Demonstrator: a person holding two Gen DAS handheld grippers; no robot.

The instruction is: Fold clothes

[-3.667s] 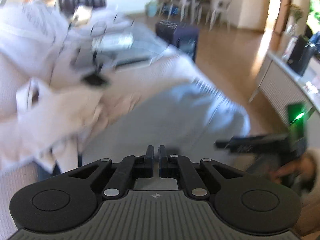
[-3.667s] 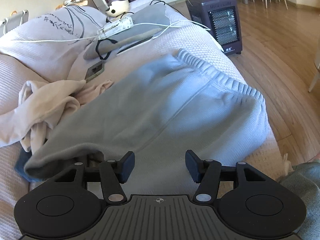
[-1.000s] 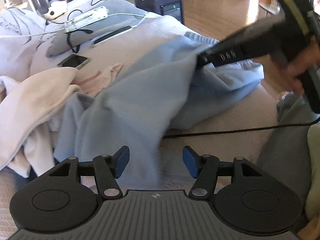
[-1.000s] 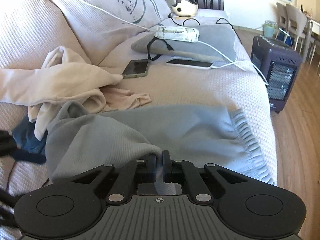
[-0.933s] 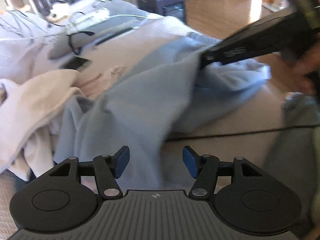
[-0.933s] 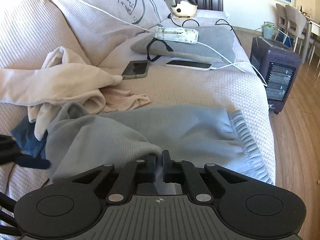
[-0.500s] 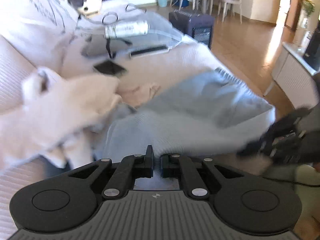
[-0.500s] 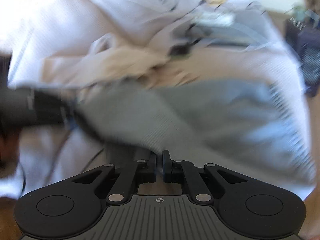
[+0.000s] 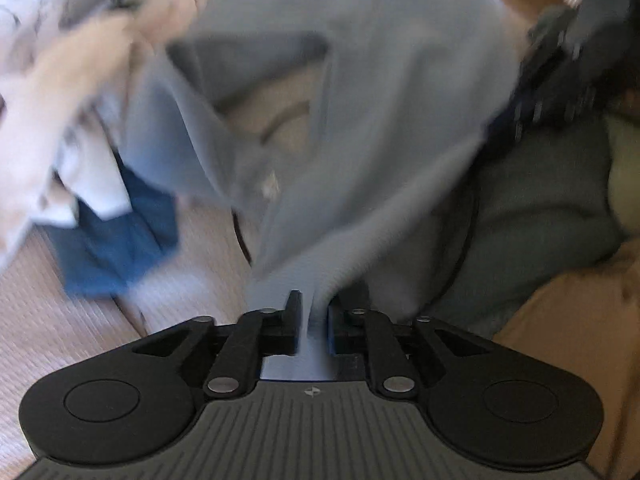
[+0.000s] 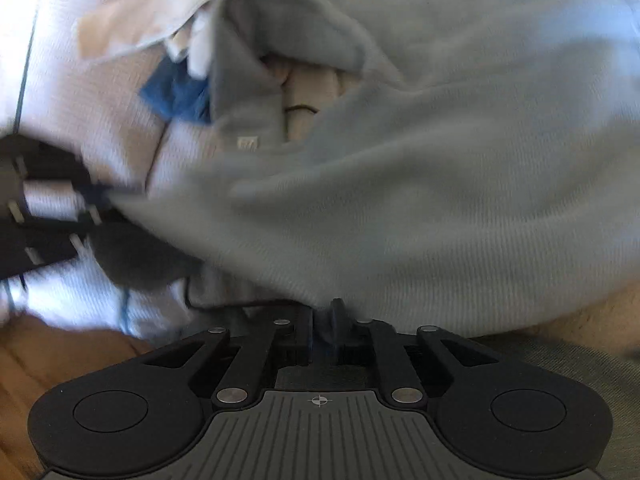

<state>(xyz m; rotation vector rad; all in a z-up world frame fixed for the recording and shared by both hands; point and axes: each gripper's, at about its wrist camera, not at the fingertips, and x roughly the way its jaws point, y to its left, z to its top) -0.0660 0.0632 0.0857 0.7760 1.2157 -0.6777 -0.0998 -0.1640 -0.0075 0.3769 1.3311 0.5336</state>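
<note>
At the bottom centre of the left wrist view, the left gripper (image 9: pixel 313 322) is clenched on a bunched edge of the light blue garment (image 9: pixel 360 128), with cloth filling the narrow gap between its jaws. From there the garment fans upward across the middle of the frame, lifted and blurred. The right gripper (image 9: pixel 560 64) shows dark at the upper right, against the garment's far edge. A dark blue cloth (image 9: pixel 116 248) lies at centre left on the beige bed (image 9: pixel 48 320), with cream clothes (image 9: pixel 60 92) above it at the upper left.

In the right wrist view, the right gripper (image 10: pixel 320 330) at bottom centre pinches the garment's (image 10: pixel 440 180) near edge, and the cloth fills the frame above. The left gripper (image 10: pixel 52 216) sits at the centre left edge, gripping another corner.
</note>
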